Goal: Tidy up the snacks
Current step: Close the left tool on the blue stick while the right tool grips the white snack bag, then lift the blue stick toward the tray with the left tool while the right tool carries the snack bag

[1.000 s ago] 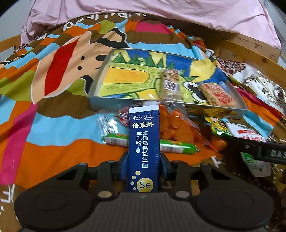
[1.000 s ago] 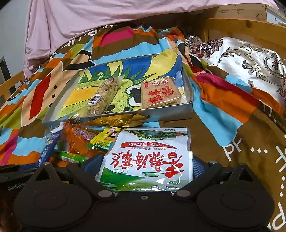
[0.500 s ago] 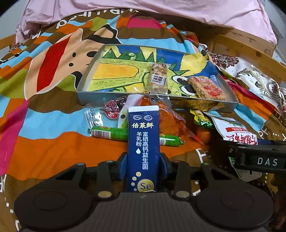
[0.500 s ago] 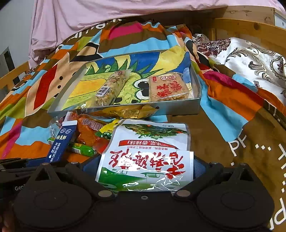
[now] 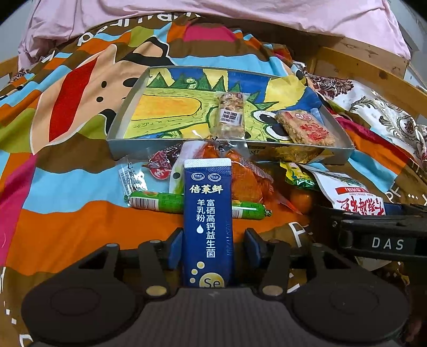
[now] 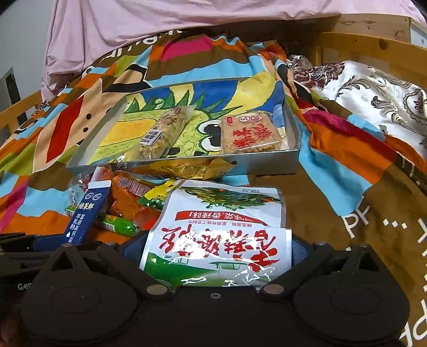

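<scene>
Between the blue pads of the left claw, a dark blue stick sachet with white Chinese print and a yellow "Se" circle; jaws opening, a gap showing on each side. Long axis straight ahead along the fingers, white-edged end toward the tray. In the right claw, gripped, a white pouch with red characters. Beyond on the bed, a green sausage lying crosswise, orange packets. Farthest, the grey tray with two bars.

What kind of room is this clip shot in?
Most likely a bedroom: the snacks lie on a colourful cartoon bedspread, inside a wooden bed frame, with a pink sheet draped behind.
</scene>
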The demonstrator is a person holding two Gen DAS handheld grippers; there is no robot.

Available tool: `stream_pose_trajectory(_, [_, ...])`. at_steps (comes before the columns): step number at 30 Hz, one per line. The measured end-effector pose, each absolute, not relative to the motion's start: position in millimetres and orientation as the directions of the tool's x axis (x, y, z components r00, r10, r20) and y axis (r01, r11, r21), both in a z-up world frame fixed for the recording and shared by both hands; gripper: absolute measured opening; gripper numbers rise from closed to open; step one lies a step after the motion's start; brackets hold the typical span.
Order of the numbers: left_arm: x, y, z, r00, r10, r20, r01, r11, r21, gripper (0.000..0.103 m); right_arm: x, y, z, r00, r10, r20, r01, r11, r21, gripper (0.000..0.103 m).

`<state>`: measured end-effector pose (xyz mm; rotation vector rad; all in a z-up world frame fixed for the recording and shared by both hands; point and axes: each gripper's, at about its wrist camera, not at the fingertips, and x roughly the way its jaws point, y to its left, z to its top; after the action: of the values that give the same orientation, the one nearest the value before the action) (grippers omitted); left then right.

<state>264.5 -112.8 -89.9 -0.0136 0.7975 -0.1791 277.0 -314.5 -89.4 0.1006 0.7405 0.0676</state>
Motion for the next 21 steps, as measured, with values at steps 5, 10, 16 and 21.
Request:
stream_pose_trajectory(5, [264.5, -112.4, -90.2, 0.683, -0.167, -0.711, 0.155, 0.985, -0.082, 0.052, 275.0, -315.7, -87.7, 0.735, 0.093, -0.672, -0.004, 0.991, 0.133, 0.099])
stream_pose_trajectory(10, [264.9, -111.5, -88.9, 0.682, -0.16, -0.714, 0.152, 0.985, -0.077, 0.041, 271.0, -313.2, -85.3, 0.733, 0.104, -0.672, -0.016, 0.991, 0.136, 0.099])
stream_pose_trajectory(16, [261.1, -114.6, -84.6, 0.668, -0.14, -0.731, 0.132, 0.989, -0.069, 0.039, 255.6, -311.5, -79.9, 0.731, 0.108, -0.674, -0.035, 0.992, 0.121, 0.098])
stream_pose_trajectory(21, [252.5, -123.4, -75.8, 0.663, -0.117, -0.74, 0.116, 0.992, -0.053, 0.037, 237.3, -317.8, -66.8, 0.757, 0.096, -0.647, -0.029, 0.993, 0.113, 0.098])
